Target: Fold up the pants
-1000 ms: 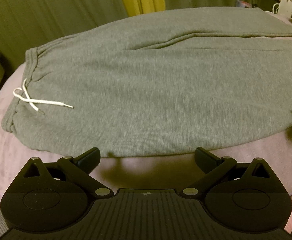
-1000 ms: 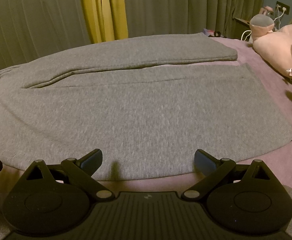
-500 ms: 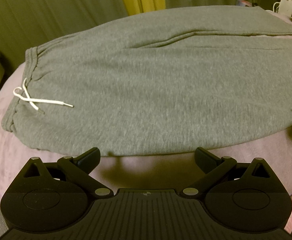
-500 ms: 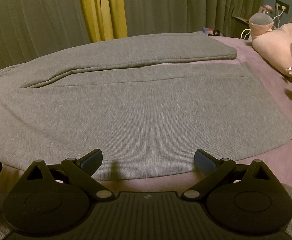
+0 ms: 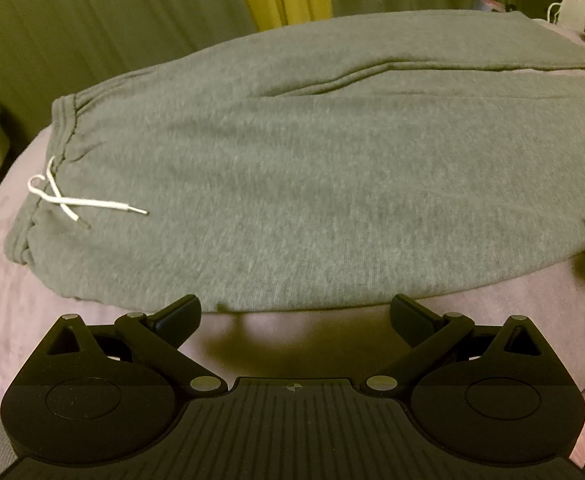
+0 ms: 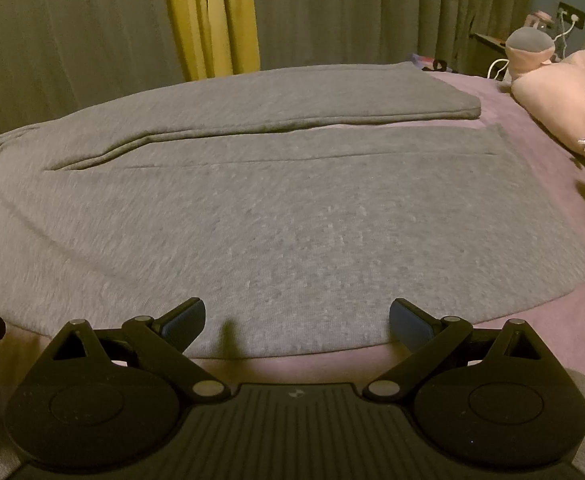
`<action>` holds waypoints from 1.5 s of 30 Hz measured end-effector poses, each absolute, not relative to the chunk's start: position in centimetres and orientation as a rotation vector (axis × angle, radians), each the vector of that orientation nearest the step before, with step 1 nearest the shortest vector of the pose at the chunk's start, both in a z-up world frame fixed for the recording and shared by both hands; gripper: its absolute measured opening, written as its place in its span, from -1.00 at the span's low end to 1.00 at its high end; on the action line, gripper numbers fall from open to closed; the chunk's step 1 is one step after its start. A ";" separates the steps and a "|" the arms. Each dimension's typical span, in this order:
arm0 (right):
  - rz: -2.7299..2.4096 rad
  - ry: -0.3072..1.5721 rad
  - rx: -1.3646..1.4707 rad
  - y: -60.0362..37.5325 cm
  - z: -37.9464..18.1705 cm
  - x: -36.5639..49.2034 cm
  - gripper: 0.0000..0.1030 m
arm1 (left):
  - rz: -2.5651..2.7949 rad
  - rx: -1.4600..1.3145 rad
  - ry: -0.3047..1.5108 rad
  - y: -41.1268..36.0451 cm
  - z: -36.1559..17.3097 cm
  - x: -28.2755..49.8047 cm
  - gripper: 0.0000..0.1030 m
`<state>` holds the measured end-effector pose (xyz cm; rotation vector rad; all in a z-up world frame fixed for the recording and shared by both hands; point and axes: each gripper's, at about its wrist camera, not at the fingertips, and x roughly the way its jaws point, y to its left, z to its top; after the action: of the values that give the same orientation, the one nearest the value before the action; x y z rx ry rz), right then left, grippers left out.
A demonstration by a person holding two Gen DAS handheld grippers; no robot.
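Grey sweatpants (image 5: 312, 184) lie flat across a mauve bed, waistband at the left with a white drawstring (image 5: 76, 200), both legs stretching to the right. In the right wrist view the same pants (image 6: 292, 216) show the far leg lying apart from the near one, hems at the right. My left gripper (image 5: 294, 314) hovers open just short of the near edge by the hip. My right gripper (image 6: 297, 320) is open too, its fingertips over the near edge of the near leg. Neither holds any cloth.
The mauve bedspread (image 5: 20, 320) extends around the pants. Pink and grey plush toys (image 6: 560, 80) lie at the right of the bed. Green and yellow curtains (image 6: 212, 16) hang behind. A side table with cables (image 6: 560, 28) stands far right.
Both grippers have crept slightly forward toward the pants' near edge; both stay open. The pants have not moved.
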<state>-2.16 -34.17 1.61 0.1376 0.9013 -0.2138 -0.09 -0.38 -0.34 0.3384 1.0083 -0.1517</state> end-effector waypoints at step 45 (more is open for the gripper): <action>-0.322 0.833 0.487 -42.3 2.5 9.8 0.91 | 0.347 0.074 0.900 3.7 -1.3 18.8 1.00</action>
<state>9.82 -42.33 2.50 0.4871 0.8326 -0.3216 18.84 3.69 -1.35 0.0741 0.8996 0.3473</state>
